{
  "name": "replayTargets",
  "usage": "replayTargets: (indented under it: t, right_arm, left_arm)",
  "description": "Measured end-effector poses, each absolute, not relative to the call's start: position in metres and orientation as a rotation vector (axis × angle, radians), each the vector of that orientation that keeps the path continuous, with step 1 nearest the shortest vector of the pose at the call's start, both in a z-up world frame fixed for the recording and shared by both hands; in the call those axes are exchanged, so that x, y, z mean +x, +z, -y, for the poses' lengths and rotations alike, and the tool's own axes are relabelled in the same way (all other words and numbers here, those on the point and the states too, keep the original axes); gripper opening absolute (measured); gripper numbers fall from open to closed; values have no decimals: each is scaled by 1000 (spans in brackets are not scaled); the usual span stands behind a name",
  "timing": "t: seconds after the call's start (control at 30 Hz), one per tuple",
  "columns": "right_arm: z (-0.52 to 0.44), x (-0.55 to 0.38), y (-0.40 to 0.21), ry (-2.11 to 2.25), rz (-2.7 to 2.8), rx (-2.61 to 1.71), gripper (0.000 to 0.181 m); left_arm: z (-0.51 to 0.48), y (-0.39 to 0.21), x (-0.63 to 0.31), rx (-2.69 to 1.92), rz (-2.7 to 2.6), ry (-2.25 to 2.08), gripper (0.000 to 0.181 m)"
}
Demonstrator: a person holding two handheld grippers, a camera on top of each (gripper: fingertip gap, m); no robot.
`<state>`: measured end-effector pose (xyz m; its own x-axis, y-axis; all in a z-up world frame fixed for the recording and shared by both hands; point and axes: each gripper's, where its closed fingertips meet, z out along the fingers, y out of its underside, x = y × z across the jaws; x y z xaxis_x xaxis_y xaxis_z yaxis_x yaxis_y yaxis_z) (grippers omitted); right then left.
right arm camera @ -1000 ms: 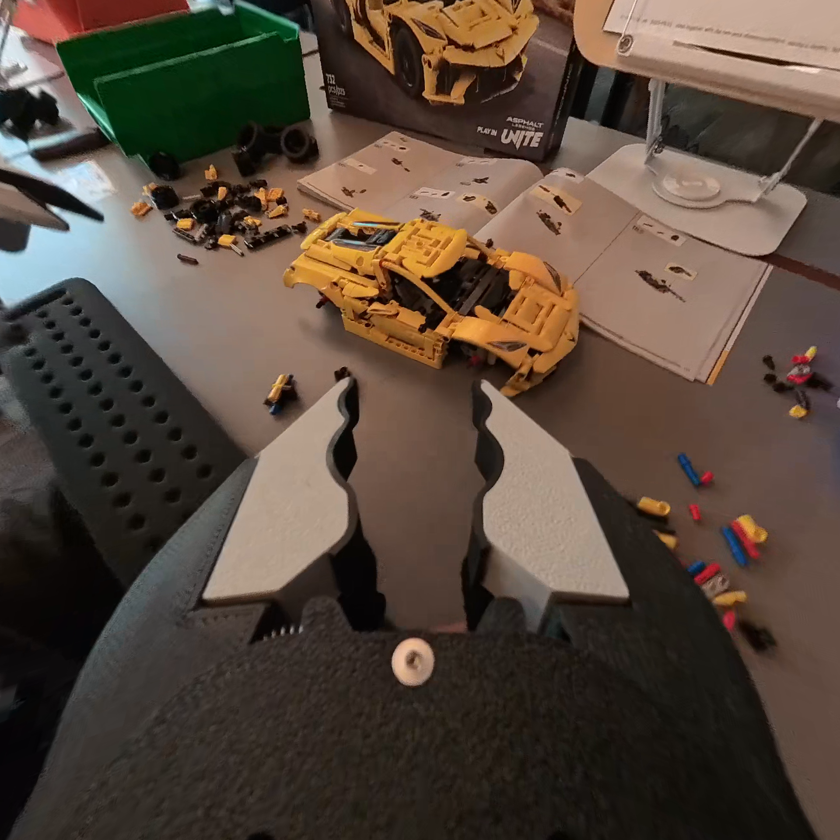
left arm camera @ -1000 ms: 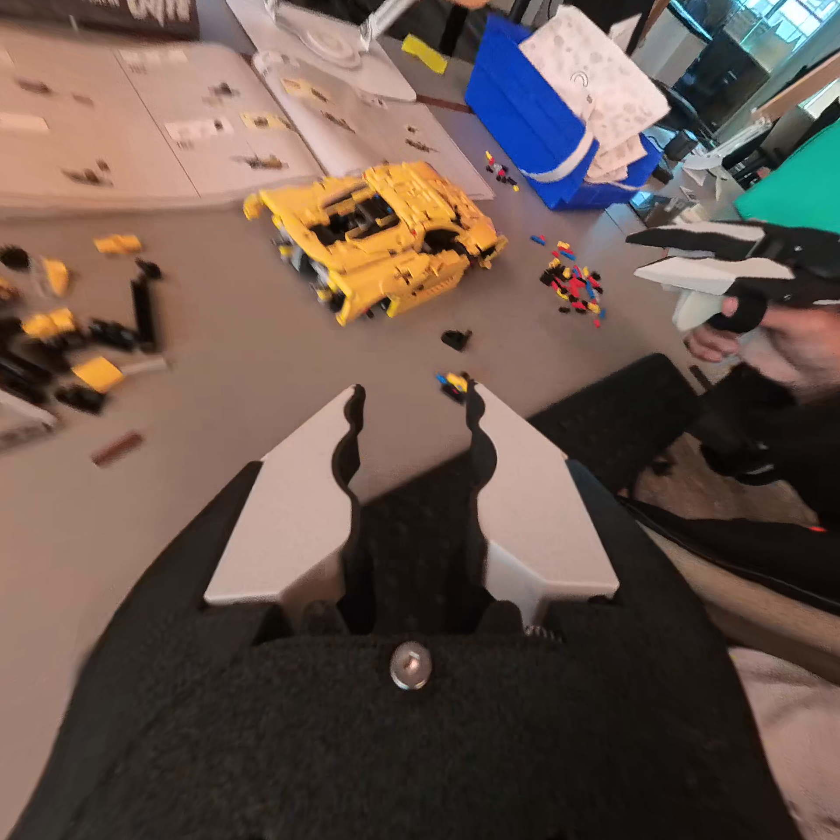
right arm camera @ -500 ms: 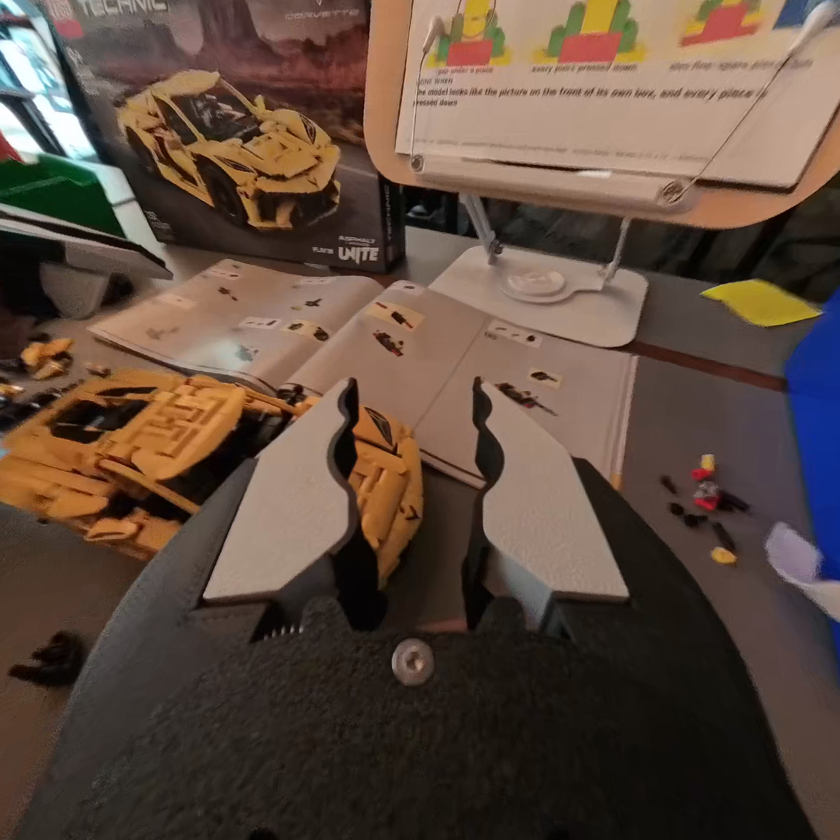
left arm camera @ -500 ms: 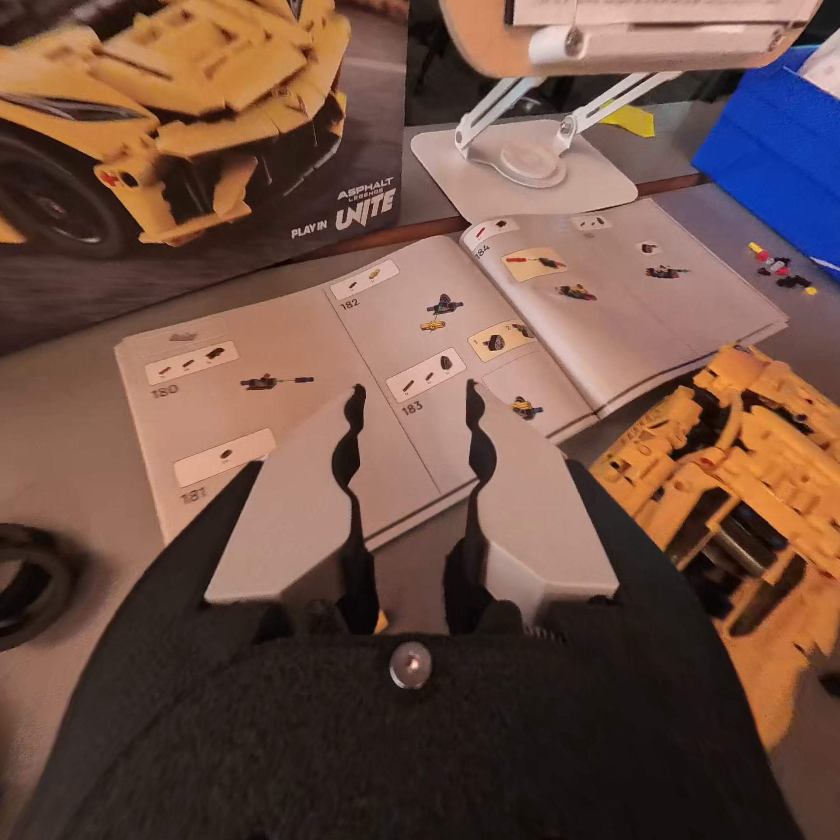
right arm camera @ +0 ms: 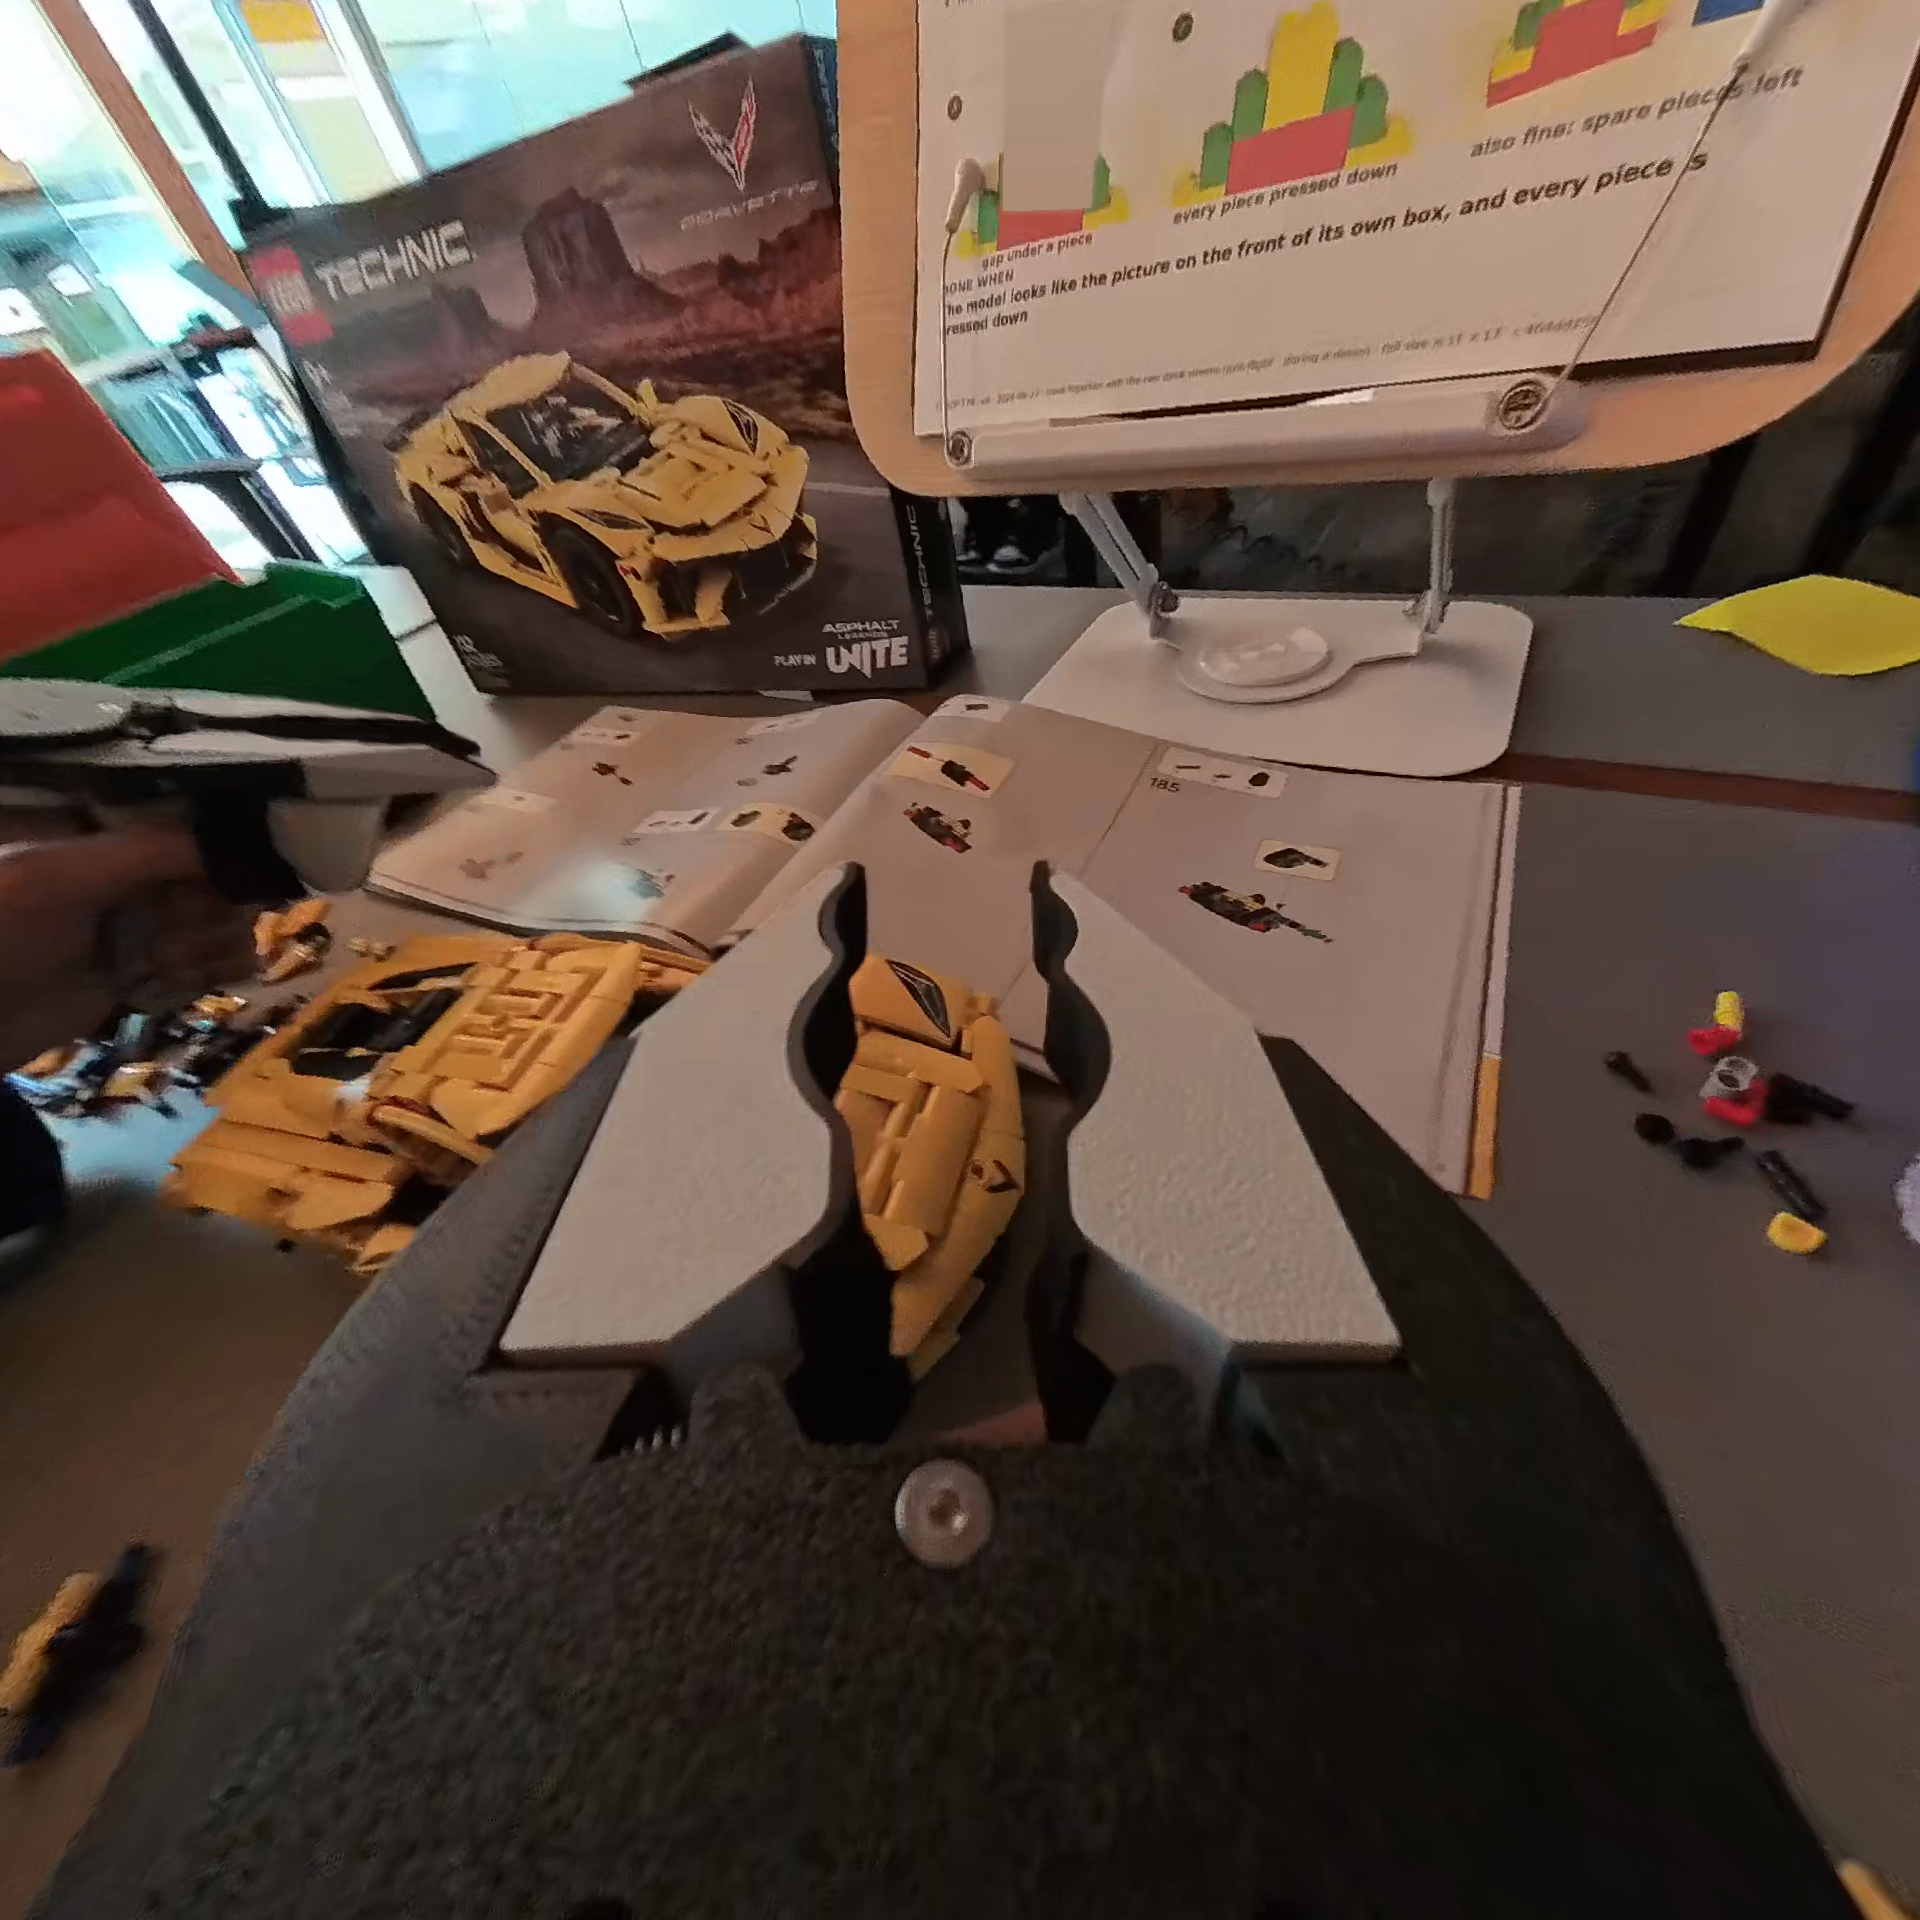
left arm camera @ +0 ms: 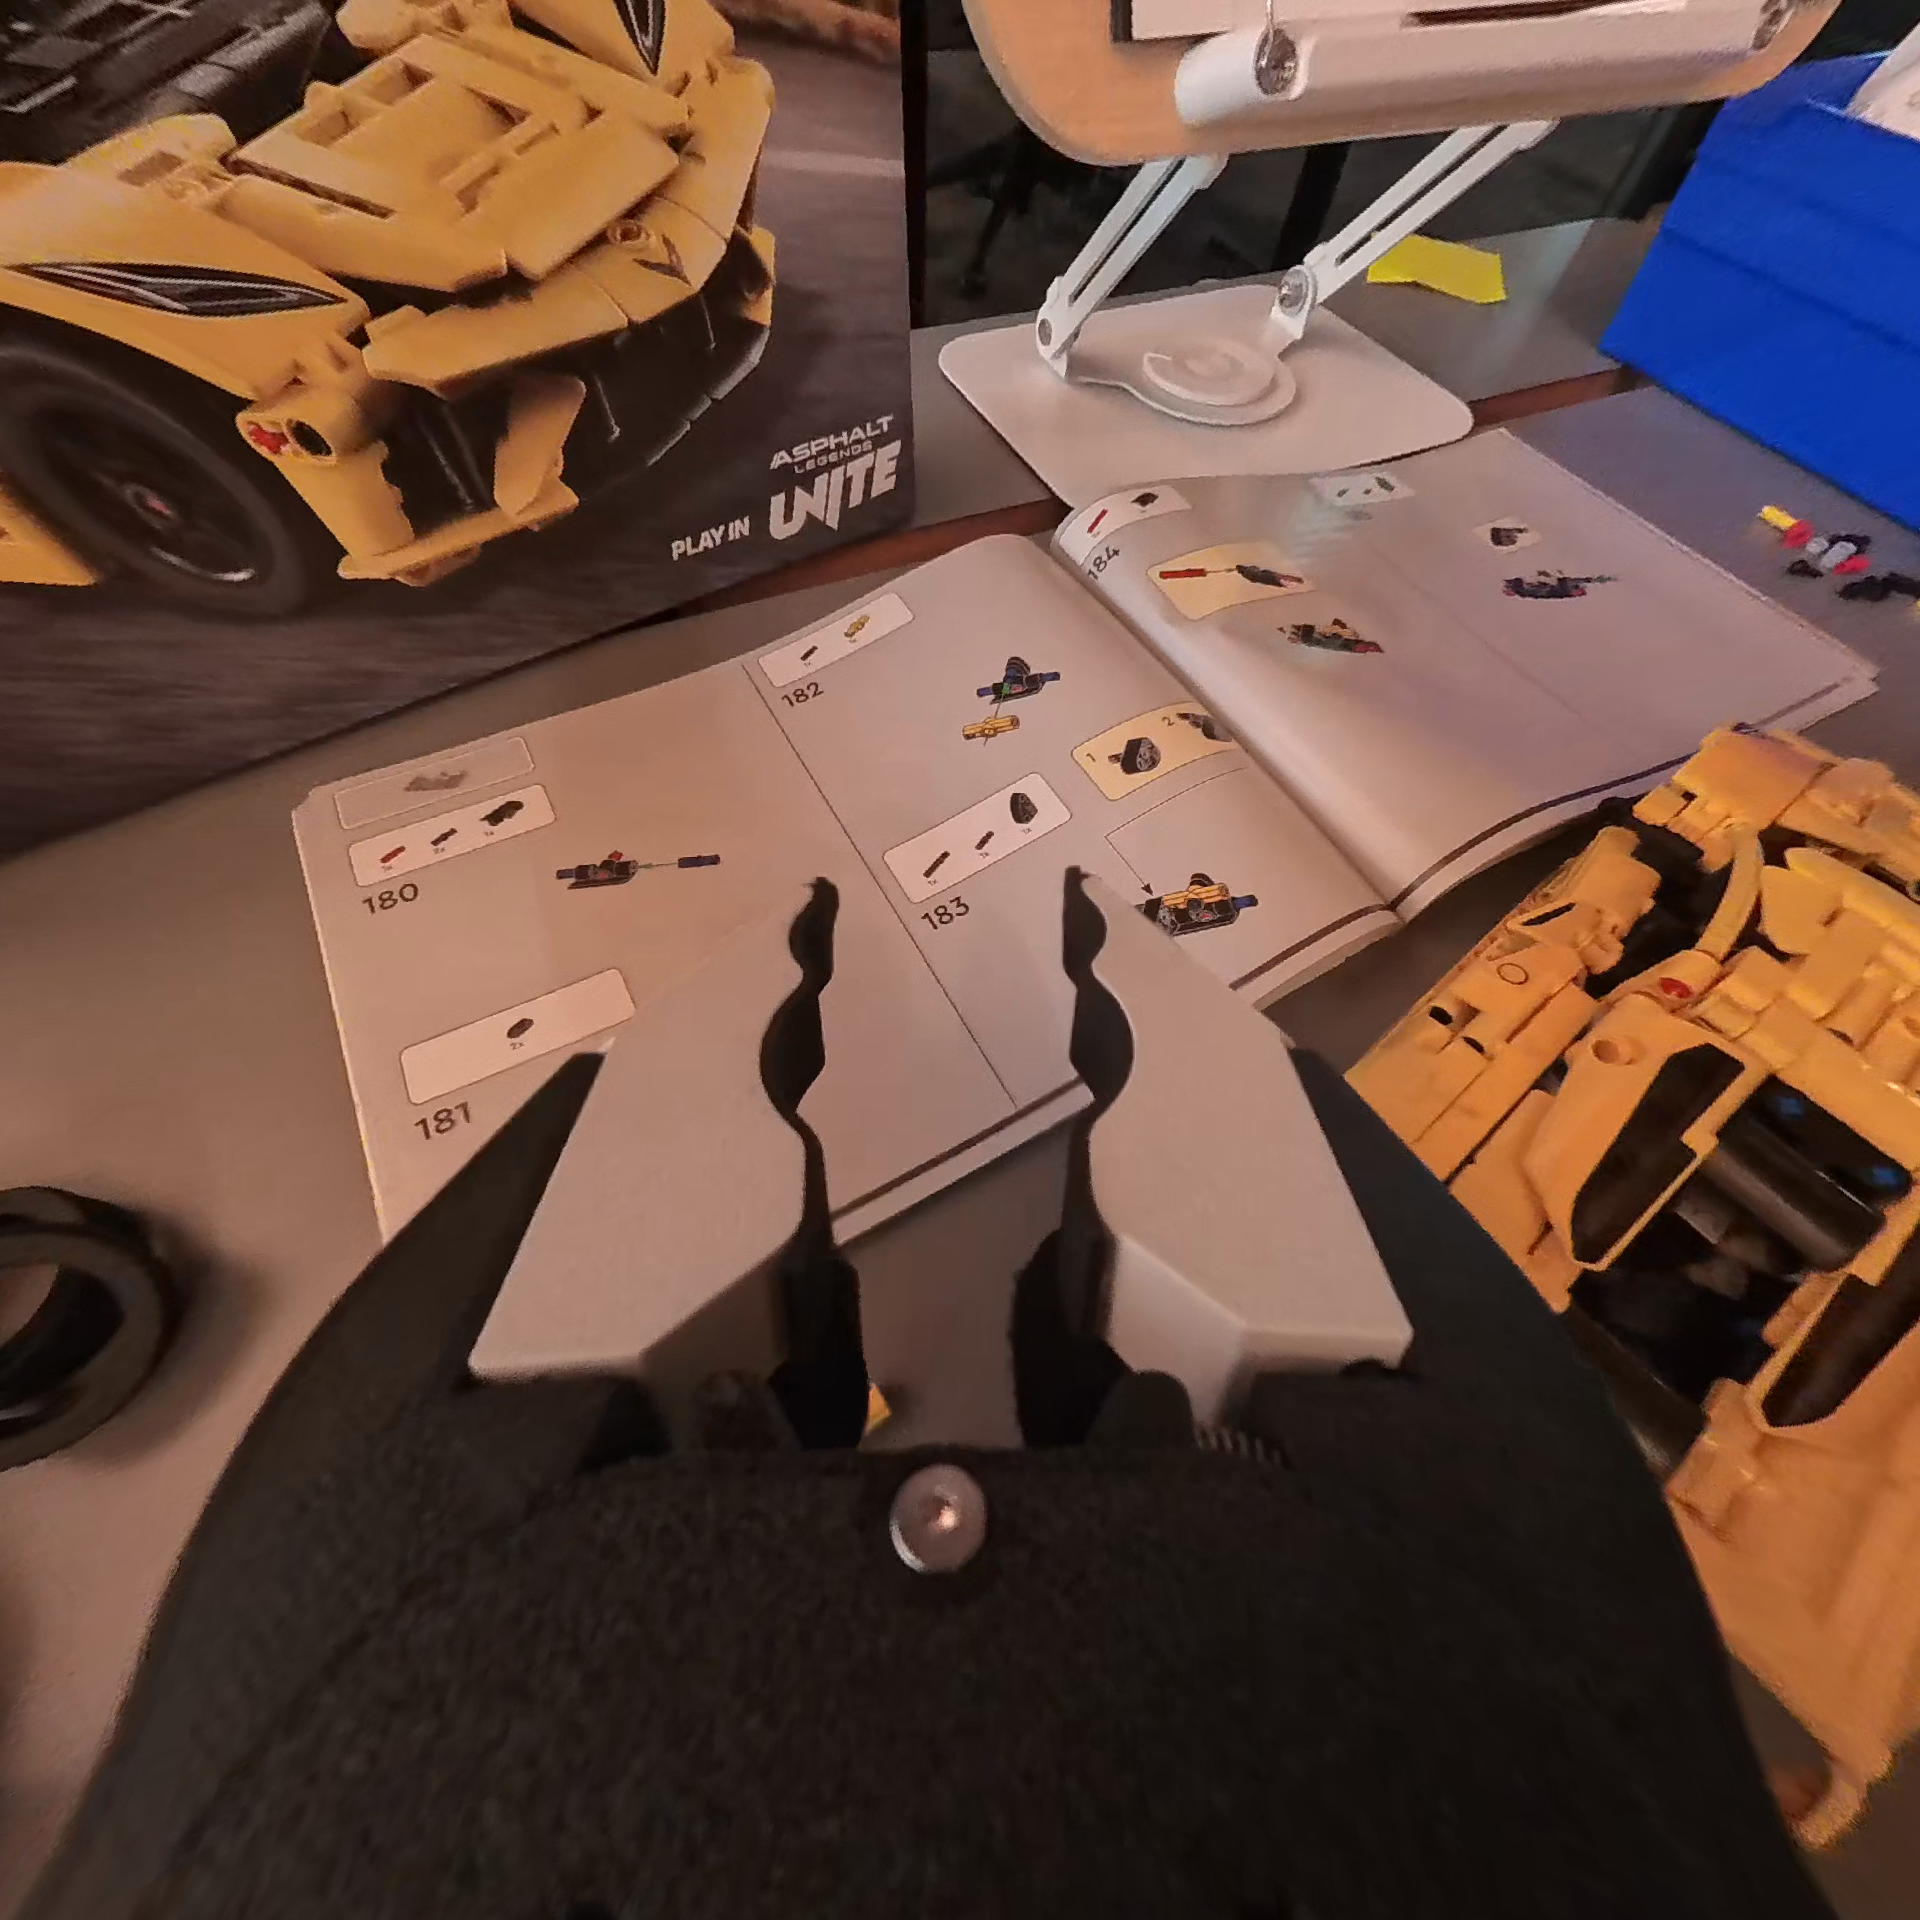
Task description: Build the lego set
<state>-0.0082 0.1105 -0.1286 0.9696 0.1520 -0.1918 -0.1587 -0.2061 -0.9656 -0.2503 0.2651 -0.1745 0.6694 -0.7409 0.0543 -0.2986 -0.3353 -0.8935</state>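
Left gripper (left arm camera: 945,894): jaws standing apart, gripping nothing, hovering over one open instruction booklet (left arm camera: 665,935) at frame centre. Right gripper (right arm camera: 948,883): jaws likewise apart and empty, hanging above one yellow lego car (right arm camera: 436,1070) lying at centre-left on the grey surface (right arm camera: 1662,1403). One set box (right arm camera: 623,436) is standing upper left; one document stand (right arm camera: 1288,665) upper right; loose pieces (right arm camera: 1735,1091) are lying at right.

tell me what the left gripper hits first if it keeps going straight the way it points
Probably the open instruction booklet: the left gripper, open and empty, points down at its pages. Depth is unclear.
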Motion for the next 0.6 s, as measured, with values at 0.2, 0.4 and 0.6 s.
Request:
replayTargets:
  t: [0.2, 0.4, 0.6]
  right_arm:
    - [-110, -13, -128, 327, -8, -1757, 32]
    - [-111, -20, -129, 332, 18, -1767, 33]
    - [-112, -23, -126, 343, 16, -1752, 32]
  left_arm:
    - [-260, -152, -252, -1842, -811, -563, 44]
    - [-261, -159, -249, -1846, -817, -599, 43]
    - [-266, -165, -252, -1847, -824, -551, 43]
